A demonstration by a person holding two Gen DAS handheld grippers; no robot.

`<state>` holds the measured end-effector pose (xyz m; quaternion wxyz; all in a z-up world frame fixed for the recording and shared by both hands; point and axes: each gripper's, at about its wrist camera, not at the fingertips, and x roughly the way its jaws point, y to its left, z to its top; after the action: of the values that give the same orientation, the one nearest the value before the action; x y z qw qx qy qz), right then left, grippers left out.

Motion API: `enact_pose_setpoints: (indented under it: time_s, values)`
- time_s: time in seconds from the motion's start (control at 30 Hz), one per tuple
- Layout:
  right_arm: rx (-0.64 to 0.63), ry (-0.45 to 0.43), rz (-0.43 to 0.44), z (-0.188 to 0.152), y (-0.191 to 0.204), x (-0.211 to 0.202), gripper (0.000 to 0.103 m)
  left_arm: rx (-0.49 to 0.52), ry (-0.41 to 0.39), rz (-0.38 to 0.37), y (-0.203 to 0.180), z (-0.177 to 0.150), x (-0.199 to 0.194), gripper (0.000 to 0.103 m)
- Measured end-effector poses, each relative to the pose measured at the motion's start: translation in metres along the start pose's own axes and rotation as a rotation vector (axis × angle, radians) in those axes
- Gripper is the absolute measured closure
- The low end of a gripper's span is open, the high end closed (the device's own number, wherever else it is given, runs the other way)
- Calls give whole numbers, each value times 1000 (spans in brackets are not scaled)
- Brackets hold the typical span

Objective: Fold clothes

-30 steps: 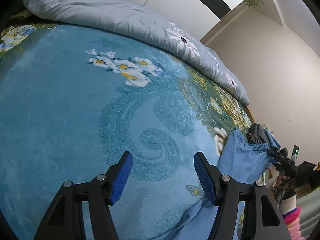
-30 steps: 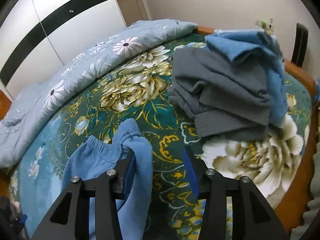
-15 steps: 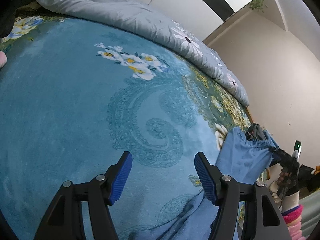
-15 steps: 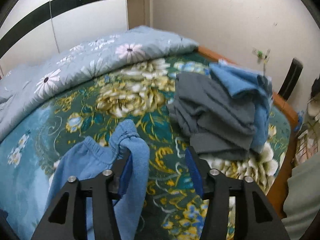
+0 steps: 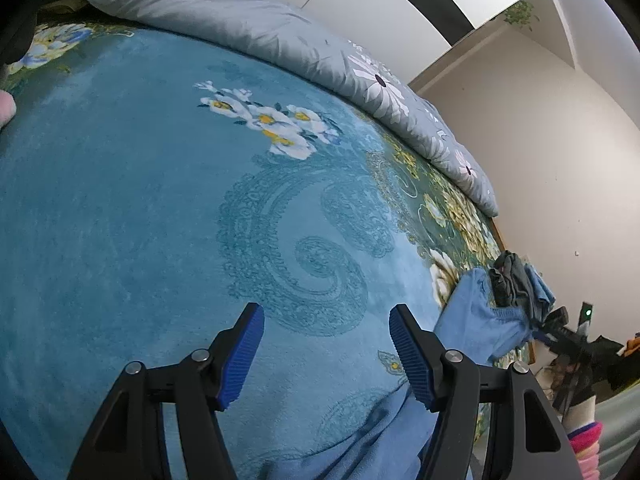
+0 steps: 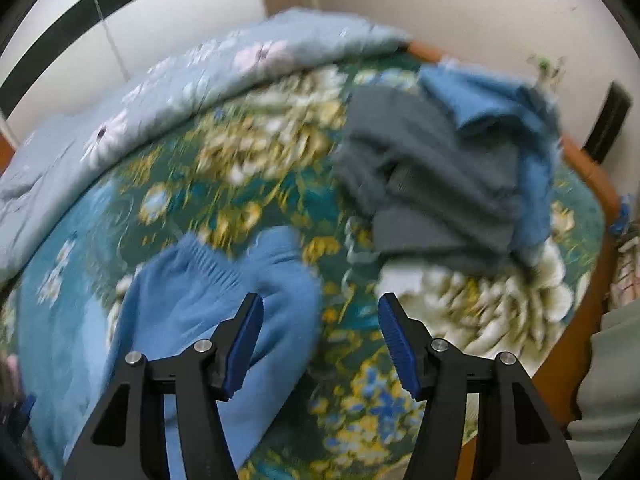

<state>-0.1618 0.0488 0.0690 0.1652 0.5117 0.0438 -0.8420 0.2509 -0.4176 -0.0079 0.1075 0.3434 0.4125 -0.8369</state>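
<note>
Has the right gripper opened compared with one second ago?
Yes. The right gripper is opening; its left finger now clears the light blue trousers' fold.

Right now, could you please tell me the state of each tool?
Left tool: open, nothing between its pads, above the bedspread.
Right tool: opening, empty; the light blue trousers lie just beside its left pad.

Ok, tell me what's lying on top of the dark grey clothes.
A blue garment drapes over the far and right side of the dark grey clothes. Whatever lies beneath the pile is covered, apart from the floral bedspread around it.
</note>
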Motion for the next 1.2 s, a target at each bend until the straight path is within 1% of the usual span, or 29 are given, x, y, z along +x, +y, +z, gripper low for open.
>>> enact_pose_setpoints:
  time_s: [0.1,0.13,0.23,0.33,0.37,0.43,0.5,0.6,0.7,0.73,0.77,0.8,0.87,0.93,1.0,1.1,1.2]
  values:
    - [16,43,-8,-12,-10,8,42,8,2,-1,-3,-1,1,34]
    - [26,37,-6,-15,-12,7,42,11,5,0,-4,-1,2,34]
    - [27,-1,45,-18,-1,-4,42,14,13,9,-5,-2,5,34]
    - [-34,-13,149,-19,34,-8,42,19,16,13,-7,-3,6,34]
    - [-67,-2,197,-21,52,-5,42,20,15,13,-7,-3,6,34]
    - [-125,43,296,-29,92,8,42,19,14,12,-7,-3,5,34]
    - [-163,103,373,-39,129,28,42,12,13,9,-5,-3,5,34]
    - [-207,181,422,-53,180,57,42,-3,13,3,-1,-3,3,34]
    - [-182,225,443,-60,197,74,42,-3,11,-3,1,-2,1,34]
    - [-162,238,451,-61,199,79,46,-3,10,-3,1,-2,1,34]
    - [-142,244,456,-61,199,83,60,-3,10,-4,1,-2,1,34]
    - [-122,250,461,-62,199,86,68,-1,11,-5,0,-2,1,34]
    - [-89,258,468,-61,199,92,98,3,12,-7,-1,-2,1,34]
    - [-99,238,465,-59,204,88,99,11,13,-6,-3,-2,2,34]
    - [-119,202,466,-50,212,79,100,16,16,-5,-4,-3,3,34]
    - [-115,121,484,-20,219,61,100,13,18,2,-4,-3,4,34]
    - [-96,30,464,17,224,44,100,11,16,6,-3,-3,4,34]
